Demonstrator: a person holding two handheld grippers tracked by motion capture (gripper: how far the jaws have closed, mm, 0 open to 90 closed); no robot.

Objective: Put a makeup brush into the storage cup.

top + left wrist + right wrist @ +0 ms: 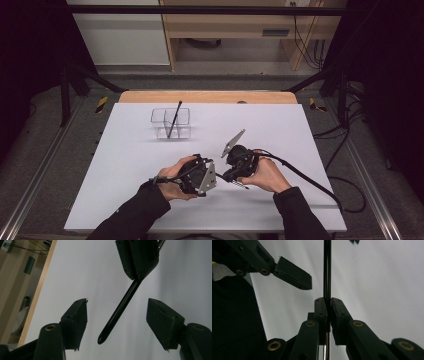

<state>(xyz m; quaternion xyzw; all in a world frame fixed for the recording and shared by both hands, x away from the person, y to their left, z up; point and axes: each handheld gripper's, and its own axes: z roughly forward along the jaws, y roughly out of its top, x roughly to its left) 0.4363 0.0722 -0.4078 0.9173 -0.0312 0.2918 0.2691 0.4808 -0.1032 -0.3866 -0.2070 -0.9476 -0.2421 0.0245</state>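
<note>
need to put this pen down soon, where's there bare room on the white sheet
Bare sheet lies right of the clear holder out to the right edge, and along the left edge beside it. It is crowded at front centre, where the left gripper and right gripper meet around the pen.

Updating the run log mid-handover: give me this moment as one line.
right gripper: shut on black pen | left gripper: open, pen between its jaws, untouched | clear holder: another pen inside
</note>
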